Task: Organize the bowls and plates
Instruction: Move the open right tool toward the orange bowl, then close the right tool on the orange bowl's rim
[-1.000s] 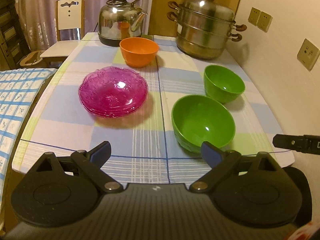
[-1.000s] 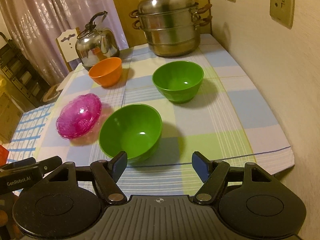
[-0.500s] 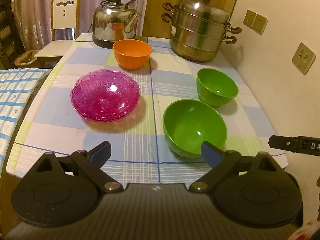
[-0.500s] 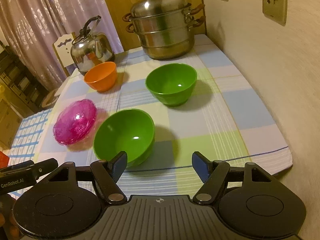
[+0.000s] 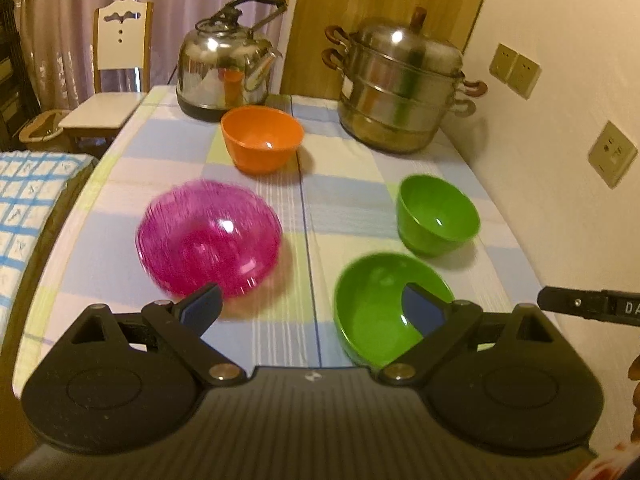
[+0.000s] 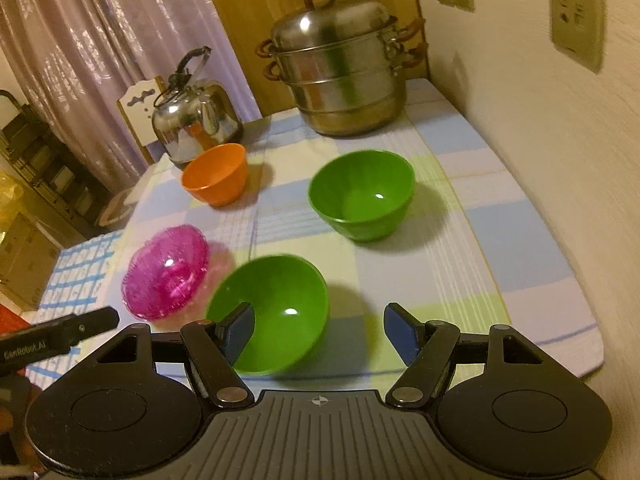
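On a checked tablecloth stand a stack of pink glass plates (image 5: 208,238) (image 6: 168,272), an orange bowl (image 5: 262,138) (image 6: 216,174), a smaller green bowl (image 5: 438,214) (image 6: 362,194) near the wall and a larger green bowl (image 5: 380,308) (image 6: 276,312) at the near edge. My left gripper (image 5: 312,306) hovers open above the near table edge, between the pink plates and the large green bowl. My right gripper (image 6: 320,330) is open too, its left finger over the large green bowl's rim. Neither gripper holds anything.
A steel kettle (image 5: 226,74) and a stacked steel steamer pot (image 5: 400,88) stand at the back of the table. A wall with sockets (image 5: 612,154) runs along the right. A white chair (image 5: 116,80) stands at the far left corner.
Both grippers have drawn back and risen a little, so the bowls and plates sit lower and nearer the fingers in both views. Nothing on the table has moved.
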### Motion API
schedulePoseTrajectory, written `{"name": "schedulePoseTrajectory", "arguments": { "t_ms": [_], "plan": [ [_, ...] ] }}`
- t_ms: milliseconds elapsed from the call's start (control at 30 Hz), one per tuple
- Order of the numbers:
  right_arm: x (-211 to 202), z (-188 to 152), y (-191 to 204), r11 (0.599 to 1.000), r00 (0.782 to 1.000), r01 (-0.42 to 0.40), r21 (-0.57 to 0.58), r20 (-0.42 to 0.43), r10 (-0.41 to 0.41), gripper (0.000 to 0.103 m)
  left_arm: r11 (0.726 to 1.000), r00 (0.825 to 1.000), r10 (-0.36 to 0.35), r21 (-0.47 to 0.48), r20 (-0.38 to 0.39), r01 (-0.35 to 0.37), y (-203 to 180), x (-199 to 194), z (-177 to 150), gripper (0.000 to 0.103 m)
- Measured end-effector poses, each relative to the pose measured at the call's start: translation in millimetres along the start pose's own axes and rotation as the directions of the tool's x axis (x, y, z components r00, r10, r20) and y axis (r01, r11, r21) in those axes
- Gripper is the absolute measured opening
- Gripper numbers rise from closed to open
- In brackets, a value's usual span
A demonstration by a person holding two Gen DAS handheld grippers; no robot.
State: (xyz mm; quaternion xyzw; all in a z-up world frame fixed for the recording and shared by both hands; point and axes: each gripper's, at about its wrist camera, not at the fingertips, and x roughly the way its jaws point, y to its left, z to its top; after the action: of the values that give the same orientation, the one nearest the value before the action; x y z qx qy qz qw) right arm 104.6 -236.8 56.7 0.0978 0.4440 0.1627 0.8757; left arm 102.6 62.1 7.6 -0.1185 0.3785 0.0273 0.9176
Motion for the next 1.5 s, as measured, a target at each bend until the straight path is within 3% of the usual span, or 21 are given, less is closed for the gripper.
{"name": "schedulePoseTrajectory", "arguments": {
  "t_ms": [167, 300, 433, 600, 767, 833, 933, 1000, 1100, 1433, 1500],
  "plan": [
    [26, 30, 9, 0.999, 1.000, -0.014, -0.030, -0.018, 0.014, 0.071, 1.000, 1.000, -0.006, -0.028, -0.004, 0.006, 21, 21, 34, 0.095],
    [53, 62, 18, 0.996, 0.996, -0.089, -0.022, -0.033, 0.088, 0.071, 1.000, 1.000, 0.000, -0.026, -0.013, -0.001, 37, 45, 64, 0.095],
    [92, 98, 35, 0.992, 0.993, -0.109, -0.063, -0.052, 0.106, 0.071, 0.999, 1.000, -0.015, -0.051, -0.027, 0.014, 55, 76, 93, 0.095],
    [152, 139, 50, 0.987, 0.986, -0.150, -0.057, -0.086, 0.145, 0.071, 0.998, 0.999, 0.019, -0.057, -0.043, -0.022, 76, 125, 130, 0.093],
    [212, 173, 58, 0.982, 0.978, -0.180, -0.048, -0.116, 0.174, 0.071, 0.996, 0.996, 0.034, -0.084, -0.077, -0.040, 101, 177, 163, 0.079],
    [237, 187, 62, 0.980, 0.974, -0.194, -0.042, -0.127, 0.187, 0.061, 0.995, 0.995, 0.047, -0.086, -0.085, -0.054, 110, 197, 175, 0.076],
    [269, 202, 67, 0.979, 0.971, -0.202, -0.040, -0.141, 0.195, 0.055, 0.993, 0.994, 0.049, -0.105, -0.097, -0.059, 122, 225, 191, 0.069],
    [288, 210, 70, 0.978, 0.969, -0.204, -0.039, -0.149, 0.197, 0.052, 0.991, 0.993, 0.049, -0.118, -0.111, -0.062, 129, 243, 197, 0.059],
    [315, 217, 73, 0.974, 0.962, -0.223, -0.027, -0.169, 0.215, 0.047, 0.991, 0.991, 0.057, -0.116, -0.123, -0.072, 134, 267, 204, 0.050],
    [378, 226, 79, 0.971, 0.951, -0.239, 0.017, -0.199, 0.238, 0.032, 0.986, 0.987, 0.064, -0.144, -0.148, -0.086, 153, 318, 219, 0.033],
    [386, 227, 79, 0.972, 0.951, -0.234, 0.015, -0.205, 0.232, 0.029, 0.987, 0.986, 0.064, -0.138, -0.151, -0.085, 154, 324, 220, 0.025]
  ]
}}
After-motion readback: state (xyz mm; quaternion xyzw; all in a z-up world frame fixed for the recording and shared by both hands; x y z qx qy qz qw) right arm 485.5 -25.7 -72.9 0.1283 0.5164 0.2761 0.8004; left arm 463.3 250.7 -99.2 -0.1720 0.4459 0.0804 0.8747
